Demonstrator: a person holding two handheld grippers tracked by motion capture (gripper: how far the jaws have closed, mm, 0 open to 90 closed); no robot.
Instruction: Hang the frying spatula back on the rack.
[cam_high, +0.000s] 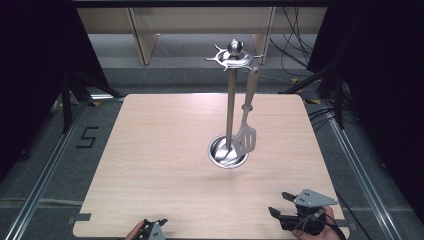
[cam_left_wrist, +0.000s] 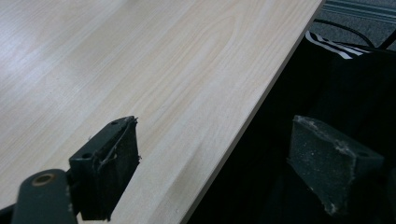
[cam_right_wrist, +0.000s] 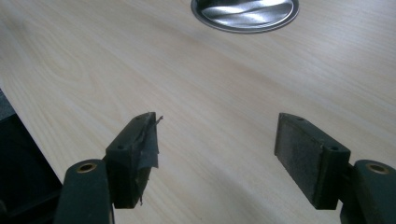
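Spatula (cam_high: 245, 135): hangs from a hook of the rack (cam_high: 231, 100), handle up, slotted blade down; long axis close to upright, slightly tilted, blade just beside the rack's round base (cam_high: 227, 151). Not touched by either tool.

Rack: metal pole upright on a dish-shaped base, right of the table's middle, nearer the far edge; ring of hooks and a ball knob at the top.

Right tool (cam_high: 277, 204): over the near right corner of the table (cam_high: 165, 150), jaws released and wide apart, nothing between them. Held by a hand (cam_high: 320, 227).

Left tool (cam_high: 152, 227): at the near edge, left of middle; jaws apart, nothing between them.

High view: whole rack, spatula, both tools. Right gripper view: right tool (cam_right_wrist: 217, 149) over bare wood, the near rim of the base (cam_right_wrist: 245, 14) at the top. Left gripper view: left tool (cam_left_wrist: 215, 163) straddling the table edge (cam_left_wrist: 247, 121), one jaw over wood, one over dark ground.

Surface: pale wood-grain table, rounded corners. Room: grey floor, metal rails at both sides, black curtains, cables at the far right, a "5" marked on the floor (cam_high: 87, 137) left of the table.
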